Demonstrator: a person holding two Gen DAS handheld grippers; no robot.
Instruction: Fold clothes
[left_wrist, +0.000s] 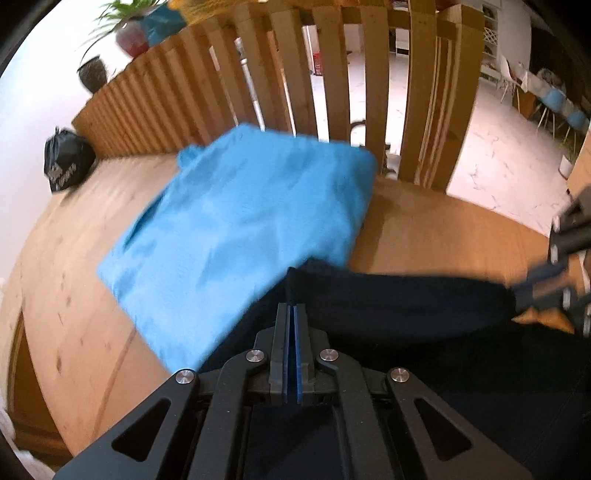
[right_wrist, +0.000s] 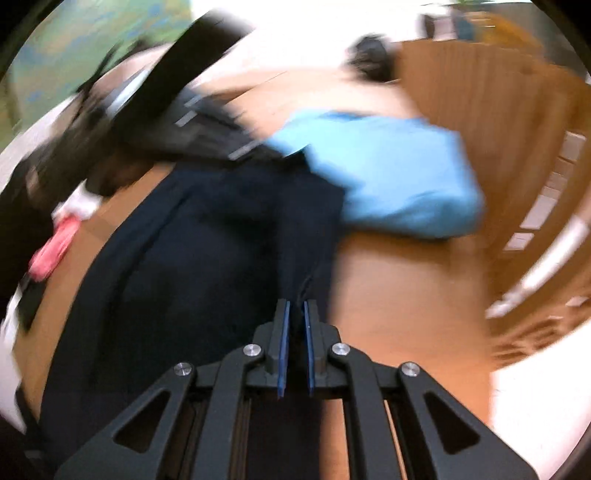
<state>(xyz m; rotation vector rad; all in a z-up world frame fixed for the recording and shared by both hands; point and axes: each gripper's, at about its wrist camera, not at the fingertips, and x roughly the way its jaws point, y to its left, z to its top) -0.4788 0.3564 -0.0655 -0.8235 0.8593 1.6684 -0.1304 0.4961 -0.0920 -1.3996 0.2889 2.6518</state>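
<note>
While both tools are pinched on the dark navy garment (left_wrist: 399, 306), treat this as a carry-and-lay step and handle it accordingly. Item one, left tool (left_wrist: 294, 314): jaws closed to a sliver, with a fold of the navy cloth running up from between them; you have hold of an edge. Item two, right tool (right_wrist: 296, 310): jaws nearly closed with a narrow gap, dark cloth gathered between the pads (right_wrist: 283, 343); the right wrist view is badly blurred, so how much fabric is caught cannot be told. Item three, the garment: spread across the near part of the wooden desk (left_wrist: 74, 280), stretched between the two tools, its far edge lapping over the folded light blue garment (left_wrist: 240, 221). Item four, surroundings: a black bag (left_wrist: 64, 164) at the far left corner, a slatted wooden rail (left_wrist: 258, 74) behind, something pink (right_wrist: 55, 243) at the left in the right wrist view. Recommended handling, as a judgement: keep both edges taut and level so the cloth hangs flat, lift it clear of the blue piece so that stack is not dragged, and release only once the fold lies square.
</note>
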